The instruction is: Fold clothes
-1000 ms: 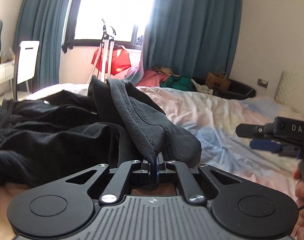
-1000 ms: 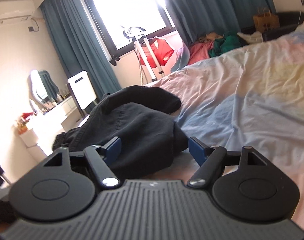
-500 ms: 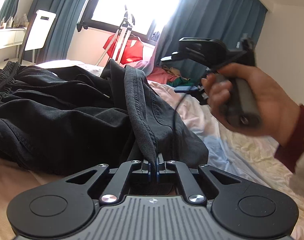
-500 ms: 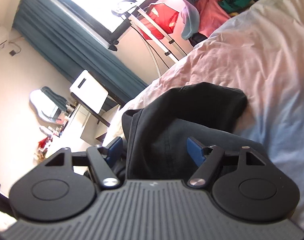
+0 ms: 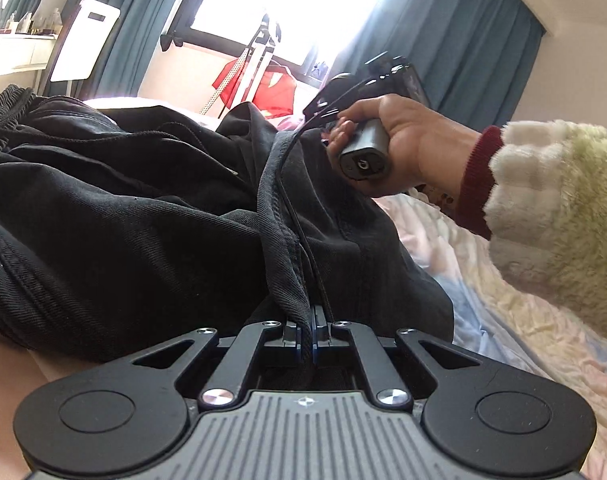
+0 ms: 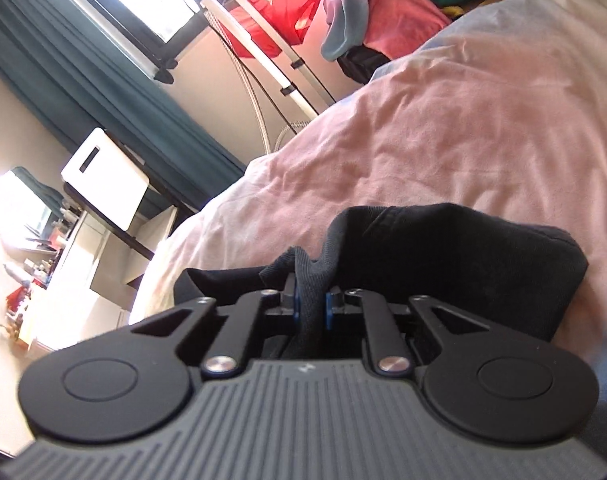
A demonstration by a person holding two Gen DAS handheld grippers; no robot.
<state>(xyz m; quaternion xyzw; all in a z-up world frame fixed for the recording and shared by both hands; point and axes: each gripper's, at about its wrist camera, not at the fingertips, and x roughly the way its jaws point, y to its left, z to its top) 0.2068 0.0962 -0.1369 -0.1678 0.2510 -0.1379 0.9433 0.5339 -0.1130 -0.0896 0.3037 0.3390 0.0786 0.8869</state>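
Black twill trousers (image 5: pixel 151 216), heavy and floppy, on the bed (image 6: pixel 443 128).
Left gripper (image 5: pixel 310 334) pinches a thick seam; right gripper (image 6: pixel 310 306) clamps a bunched edge. Hems suit best.

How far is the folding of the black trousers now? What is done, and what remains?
Done: nothing looks folded; the black trousers lie bunched on the bed sheet. In hand: the left gripper is shut on a hem, and the right gripper pinches another fold of the dark cloth. Left: spreading them flat and making every fold.
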